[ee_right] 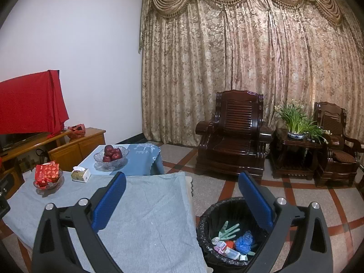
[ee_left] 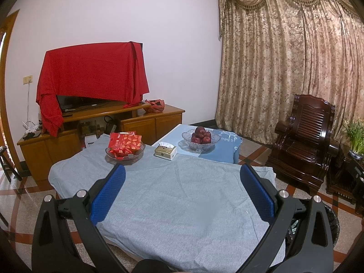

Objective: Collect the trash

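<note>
A black-lined trash bin (ee_right: 204,225) stands on the floor at the table's right side. Inside it lie a pale green glove (ee_right: 228,229), a blue crumpled scrap (ee_right: 243,241) and other bits of wrapper. My right gripper (ee_right: 182,182) hangs open above the table edge and the bin, with nothing between its blue pads (ee_right: 109,202). My left gripper (ee_left: 182,175) is open over the grey tablecloth (ee_left: 182,204), holding nothing. In the left wrist view the bin (ee_left: 332,223) shows only as a sliver behind the right finger.
On the table's far part stand a glass bowl of red snack packets (ee_left: 124,146), a tissue box (ee_left: 165,152) and a glass bowl of apples (ee_left: 200,136). A TV cabinet (ee_left: 145,120) lies beyond, dark wooden armchairs (ee_right: 234,136) and a plant (ee_right: 295,122) to the right.
</note>
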A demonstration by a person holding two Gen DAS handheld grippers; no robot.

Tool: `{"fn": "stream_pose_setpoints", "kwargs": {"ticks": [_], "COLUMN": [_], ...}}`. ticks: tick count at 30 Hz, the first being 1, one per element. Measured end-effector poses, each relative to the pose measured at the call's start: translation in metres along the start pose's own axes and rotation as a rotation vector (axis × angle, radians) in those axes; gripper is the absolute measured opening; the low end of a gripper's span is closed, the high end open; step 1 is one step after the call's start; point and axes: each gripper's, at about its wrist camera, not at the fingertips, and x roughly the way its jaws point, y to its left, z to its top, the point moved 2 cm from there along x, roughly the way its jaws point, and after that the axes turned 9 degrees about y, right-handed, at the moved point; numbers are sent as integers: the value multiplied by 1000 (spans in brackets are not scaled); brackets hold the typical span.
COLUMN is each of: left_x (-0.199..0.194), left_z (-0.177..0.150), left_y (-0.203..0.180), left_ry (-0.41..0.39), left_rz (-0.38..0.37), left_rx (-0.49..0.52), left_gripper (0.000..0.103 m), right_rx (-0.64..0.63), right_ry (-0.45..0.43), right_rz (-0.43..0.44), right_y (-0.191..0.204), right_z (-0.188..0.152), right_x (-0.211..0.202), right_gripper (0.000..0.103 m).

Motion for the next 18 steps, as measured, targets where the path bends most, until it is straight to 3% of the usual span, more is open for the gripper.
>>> {"fn": "stream_pose_setpoints", "kwargs": {"ticks": [18], "left_x": [-2], "left_z": [0], "left_y": [-3], "left_ry": [1], "left_rz": [0], "left_rx": [0], "left_gripper": [98], "right_rx": [1], "right_ry": [0], "right_rz": [0], "right_y": [1], "right_z": [0], "right_x": [0], "right_gripper": [97]}}
